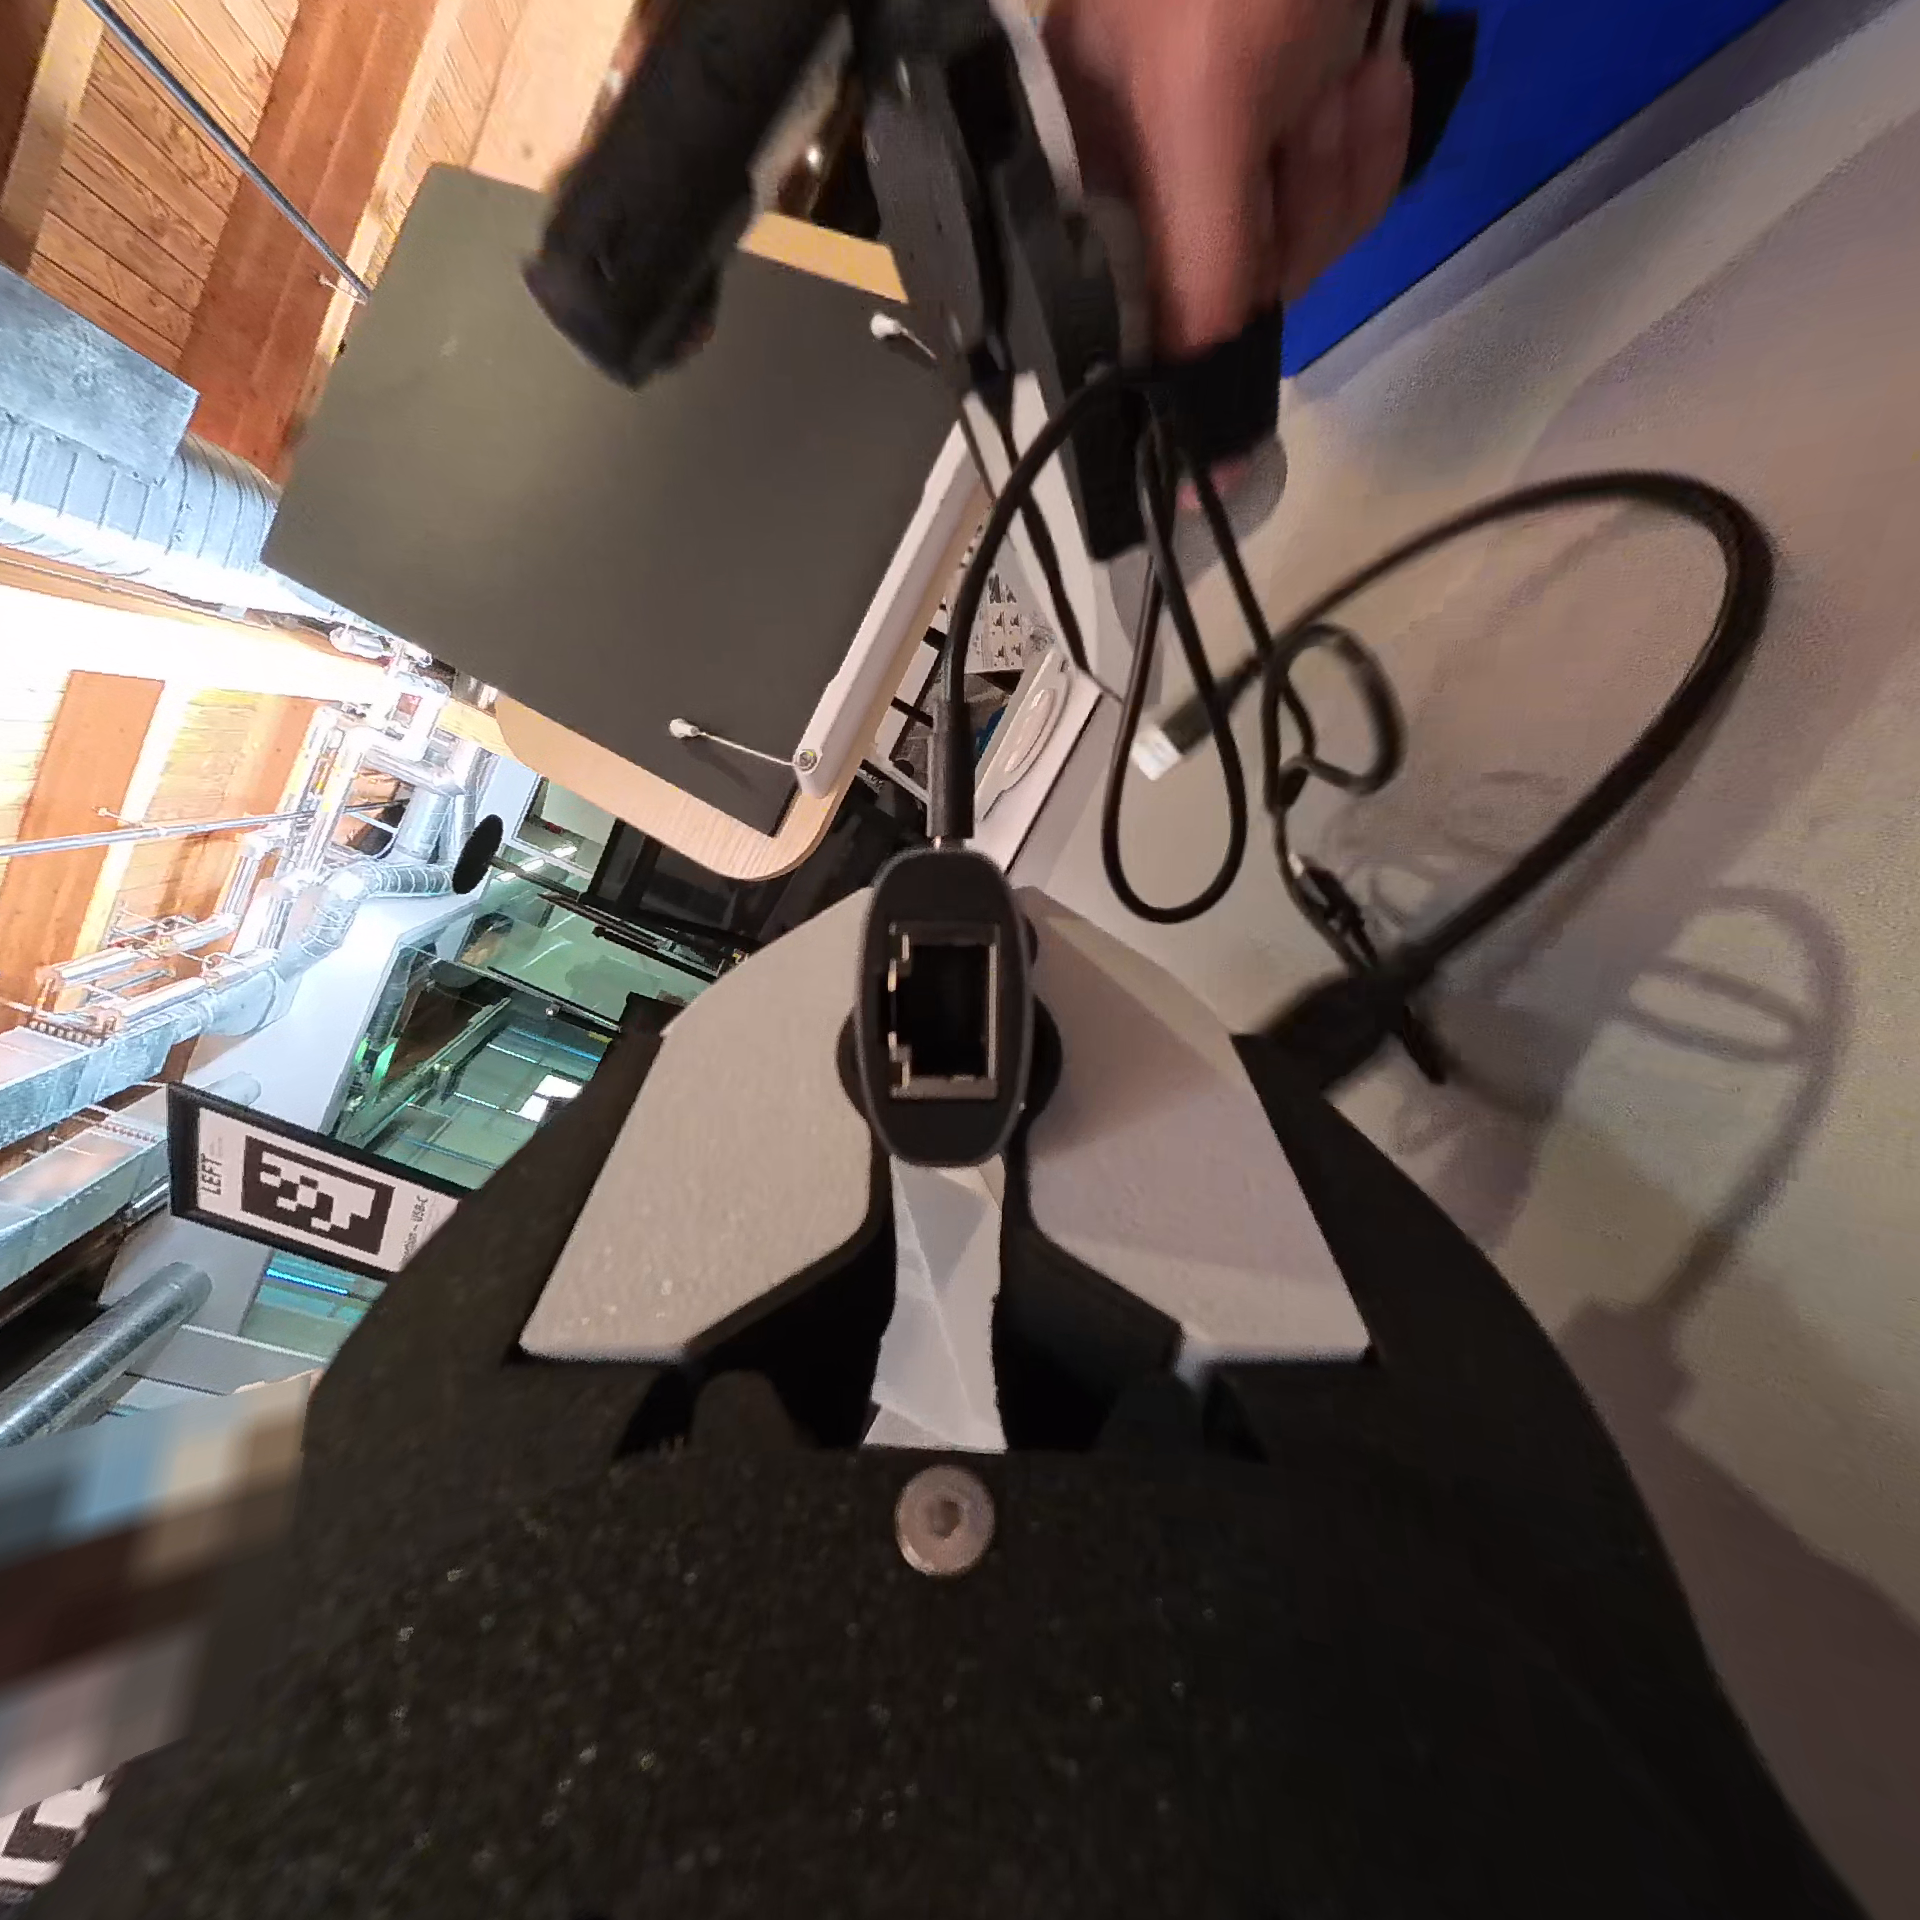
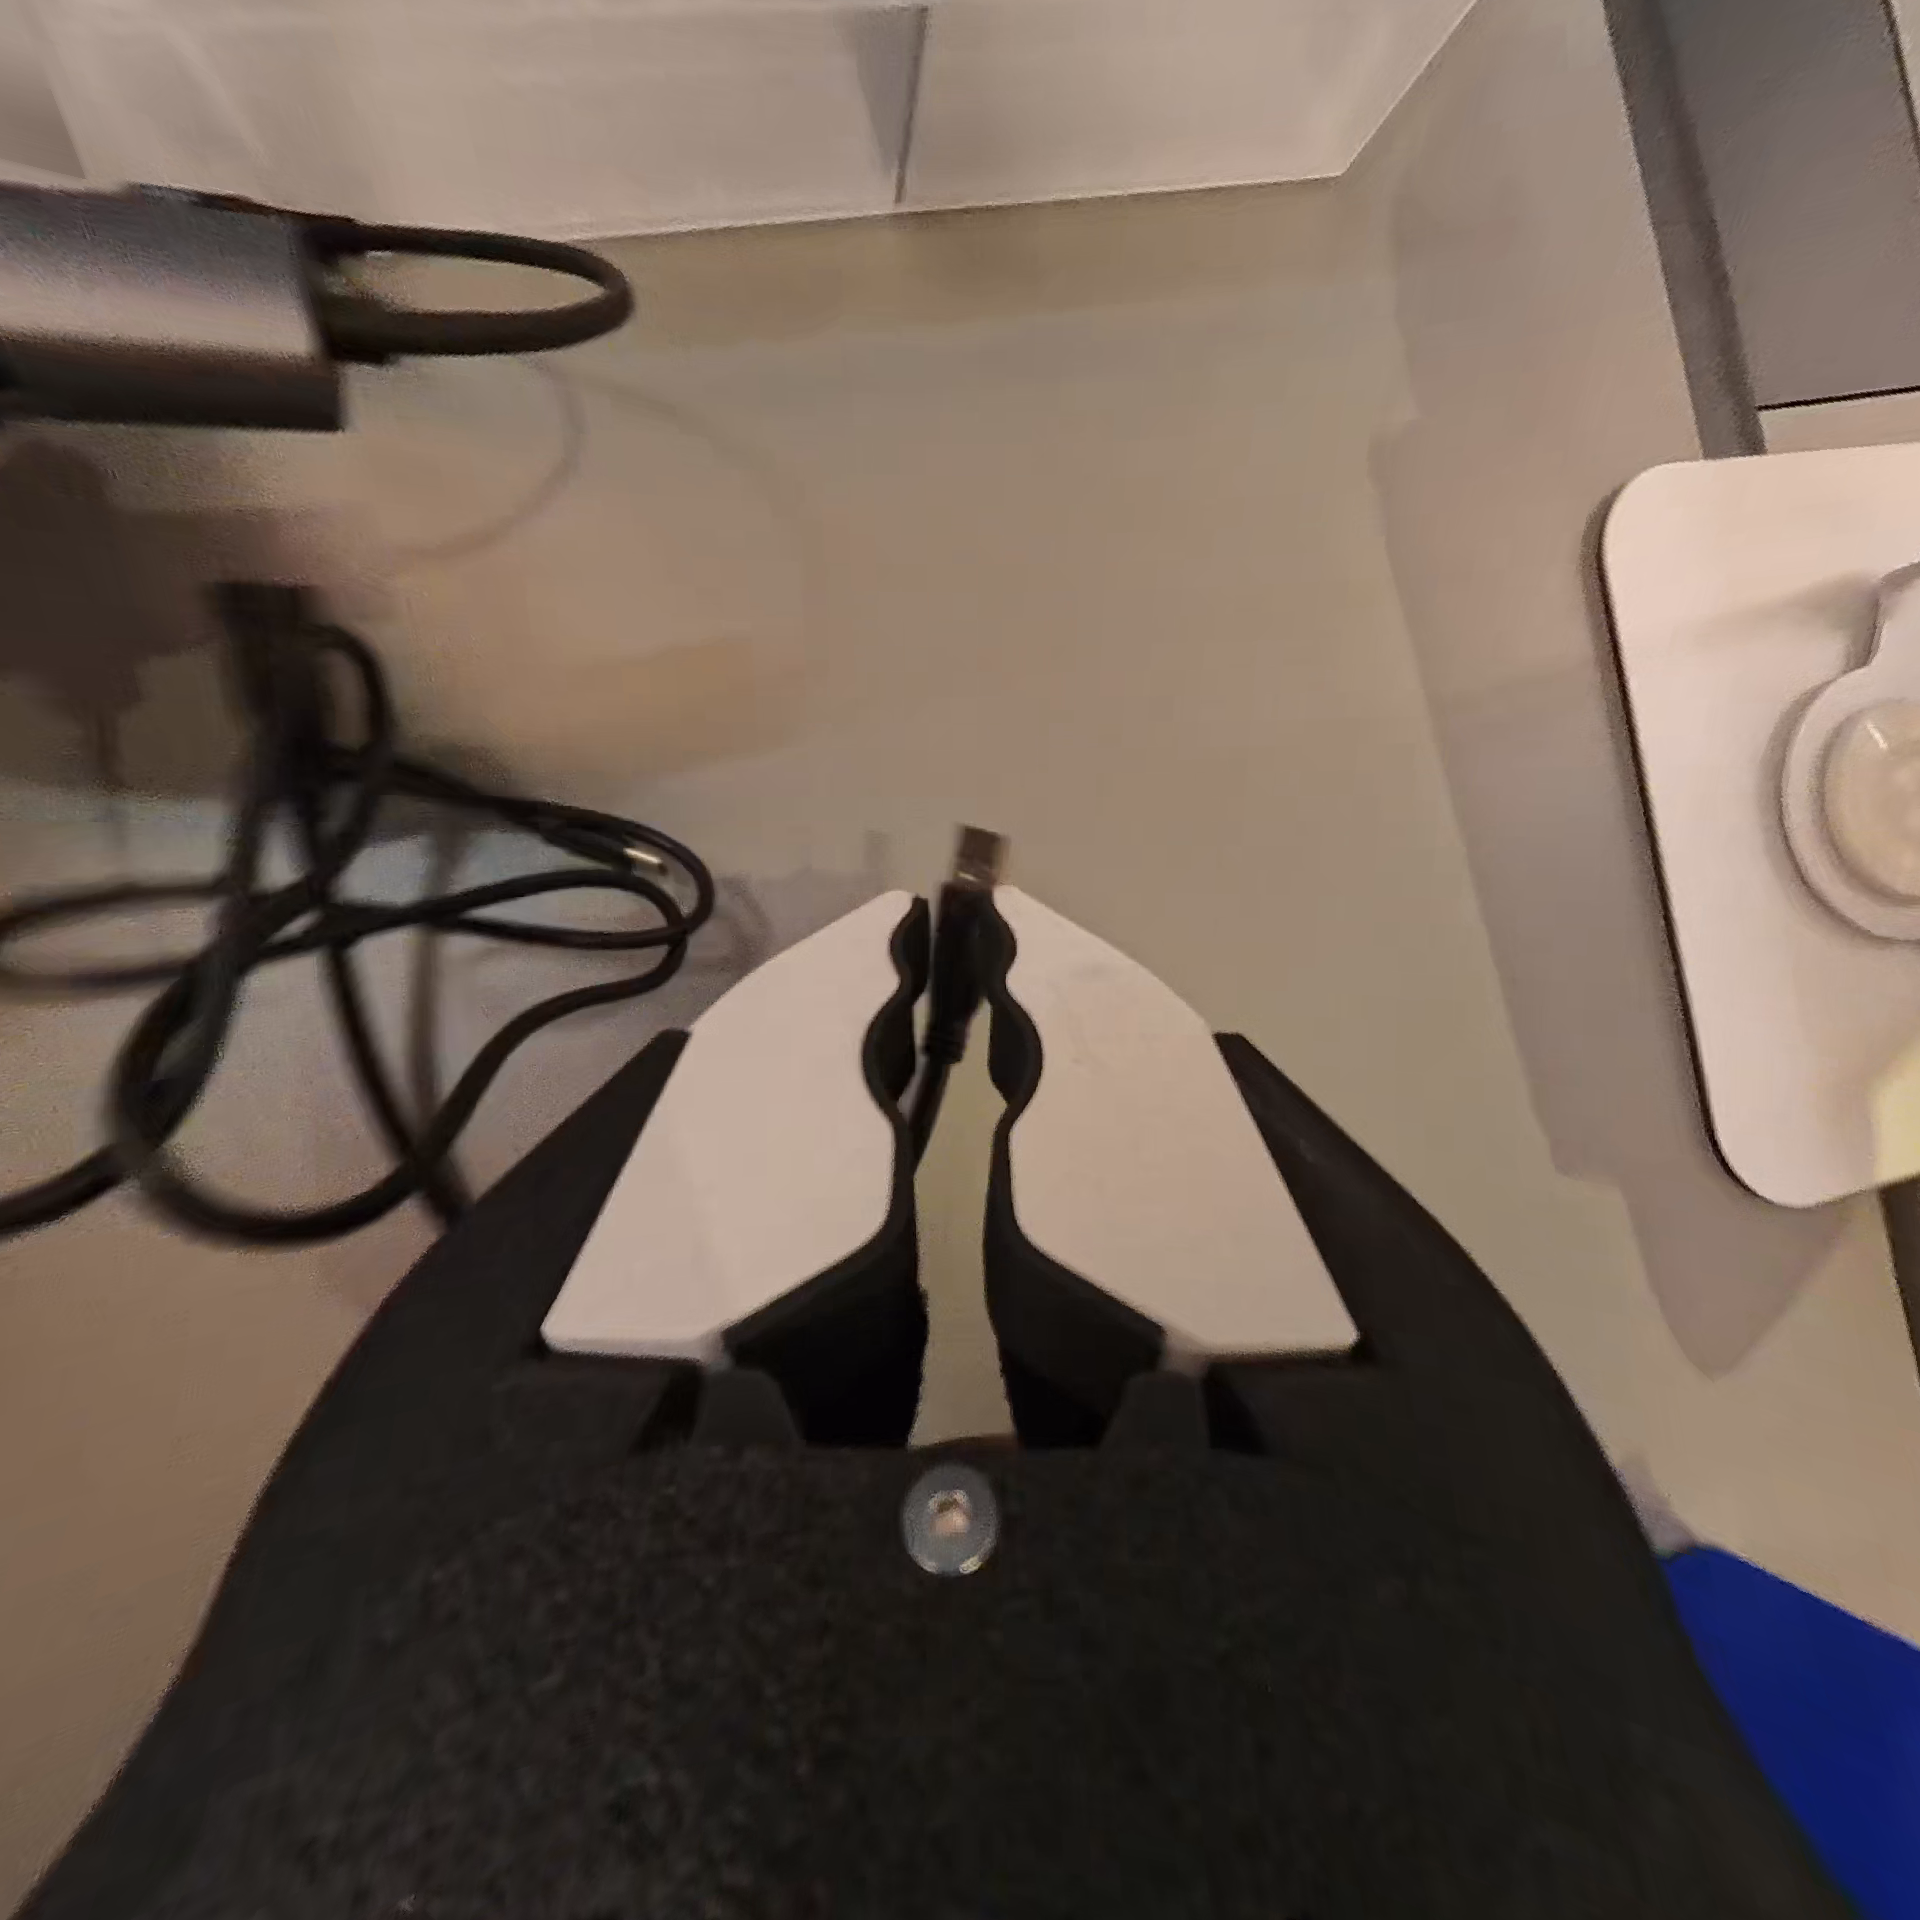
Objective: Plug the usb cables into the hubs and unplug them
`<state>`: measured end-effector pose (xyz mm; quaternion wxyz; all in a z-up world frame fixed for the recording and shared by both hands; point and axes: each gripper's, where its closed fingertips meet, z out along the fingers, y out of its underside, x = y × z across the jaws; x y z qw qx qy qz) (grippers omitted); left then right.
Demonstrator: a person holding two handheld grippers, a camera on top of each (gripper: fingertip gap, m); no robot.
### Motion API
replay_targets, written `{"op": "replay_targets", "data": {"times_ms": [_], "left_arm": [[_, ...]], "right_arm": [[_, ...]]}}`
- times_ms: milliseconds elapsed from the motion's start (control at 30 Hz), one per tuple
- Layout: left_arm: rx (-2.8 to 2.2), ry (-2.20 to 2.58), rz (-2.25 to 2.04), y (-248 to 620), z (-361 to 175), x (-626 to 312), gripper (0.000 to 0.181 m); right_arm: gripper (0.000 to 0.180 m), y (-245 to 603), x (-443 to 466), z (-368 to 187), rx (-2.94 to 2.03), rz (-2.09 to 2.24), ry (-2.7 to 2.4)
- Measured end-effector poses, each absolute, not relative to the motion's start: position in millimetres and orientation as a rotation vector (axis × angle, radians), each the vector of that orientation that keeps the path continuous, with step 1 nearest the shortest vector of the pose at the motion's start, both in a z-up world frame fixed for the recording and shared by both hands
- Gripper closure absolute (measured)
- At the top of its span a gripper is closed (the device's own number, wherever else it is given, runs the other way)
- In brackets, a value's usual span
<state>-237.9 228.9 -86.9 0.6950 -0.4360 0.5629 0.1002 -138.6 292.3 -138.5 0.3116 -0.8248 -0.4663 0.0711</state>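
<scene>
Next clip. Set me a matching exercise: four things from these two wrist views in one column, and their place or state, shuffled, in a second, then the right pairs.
Things
1. hub
2. usb plug
3. loose black cables
4. white plate

Places or states
A. lying tangled on the table, in neither gripper
B. clamped in the left gripper, its square port facing the camera
C. flat on the table at the right edge of the right wrist view
D. pinched in the right gripper, metal tip beyond the fingers

Pairs: 1-B, 2-D, 3-A, 4-C
</scene>
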Motion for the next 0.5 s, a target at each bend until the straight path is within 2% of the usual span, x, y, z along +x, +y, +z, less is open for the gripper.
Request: {"op": "replay_targets", "data": {"times_ms": [200,367,433,500], "left_arm": [[-0.973,1.255,0.238,229.7,-86.1,-245.0,0.164],[-0.992,1.248,0.207,232.2,-89.5,-246.5,0.164],[-0.993,1.258,0.203,232.1,-91.5,-244.2,0.164],[-0.988,1.269,0.198,230.7,-92.8,-241.3,0.164]], "right_arm": [[0.151,316.6,-119.3,-154.2,-2.255,0.061,-1.059],[0.144,311.4,-114.0,-179.6,-2.246,0.093,-0.907],[0.144,314.5,-114.4,-191.3,-2.252,0.089,-0.853],[0.162,314.7,-122.6,-192.4,-2.205,0.161,-0.837]]}}
